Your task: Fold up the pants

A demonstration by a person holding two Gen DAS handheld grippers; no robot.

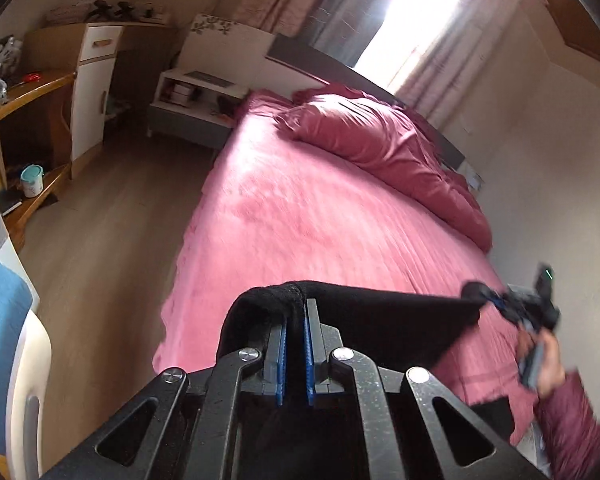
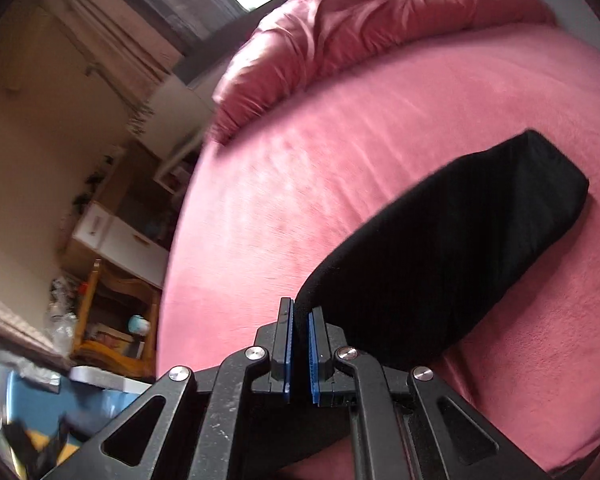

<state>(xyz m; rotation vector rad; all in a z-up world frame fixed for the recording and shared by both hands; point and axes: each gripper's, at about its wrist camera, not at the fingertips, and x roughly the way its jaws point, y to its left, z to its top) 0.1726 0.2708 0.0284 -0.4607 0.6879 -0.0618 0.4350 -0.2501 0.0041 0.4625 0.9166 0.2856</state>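
Note:
In the left wrist view my left gripper (image 1: 296,312) is shut on a fold of the black pants (image 1: 380,320), whose cloth bulges over its fingertips. From there the pants stretch taut to the right, to my right gripper (image 1: 496,302), which a hand in a maroon sleeve (image 1: 568,420) holds. In the right wrist view my right gripper (image 2: 300,314) is shut on the near edge of the pants (image 2: 460,240). The rest of the garment runs up and right over the pink bed (image 2: 300,180). Both views are blurred.
A crumpled pink duvet (image 1: 380,140) lies at the head of the bed by the wall. Left of the bed are wooden floor (image 1: 112,220), a white nightstand (image 1: 196,100), a white cabinet (image 1: 92,92), a wooden shelf desk (image 1: 28,92) and a chair with blue cloth (image 1: 4,340).

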